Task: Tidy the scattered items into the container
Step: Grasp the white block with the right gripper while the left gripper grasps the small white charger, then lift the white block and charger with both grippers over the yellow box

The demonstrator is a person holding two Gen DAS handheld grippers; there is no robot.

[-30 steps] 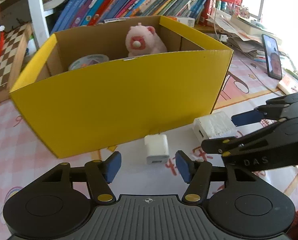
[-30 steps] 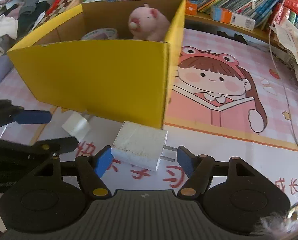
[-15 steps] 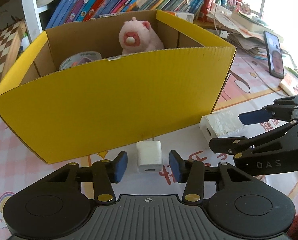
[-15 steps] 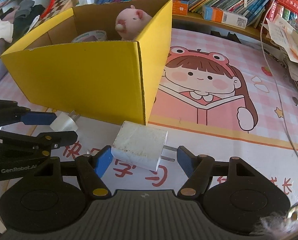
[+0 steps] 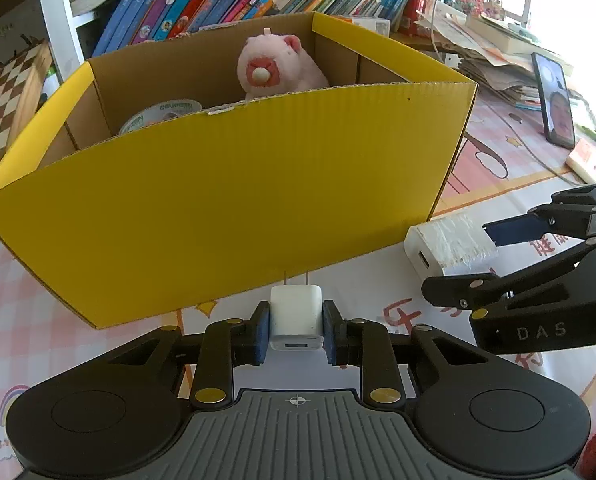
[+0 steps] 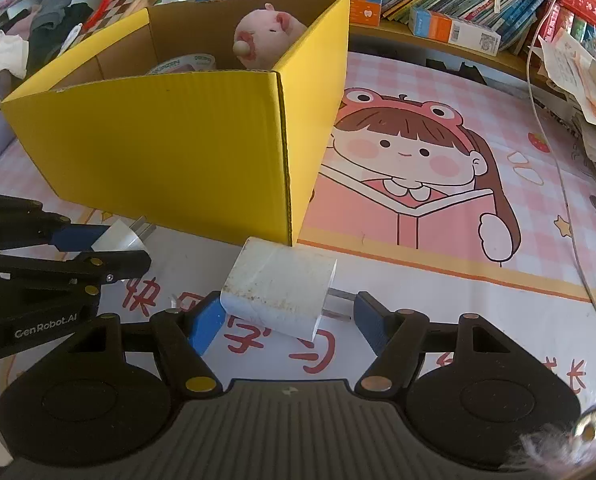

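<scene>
while the left claw (image 5: pixel 296 330) clamps the small charger (image 5: pixel 296 316), the right claw (image 6: pixel 284 320) stands wide around the large charger (image 6: pixel 278 294) beside the yellow box (image 5: pixel 234 200).

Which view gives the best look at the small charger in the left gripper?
The left wrist view: the small charger sits centred between the left gripper's blue pads, with its port facing the camera and prongs pointing at the yellow box. The right wrist view shows only its prong end past the left fingers, the rest hidden.
</scene>
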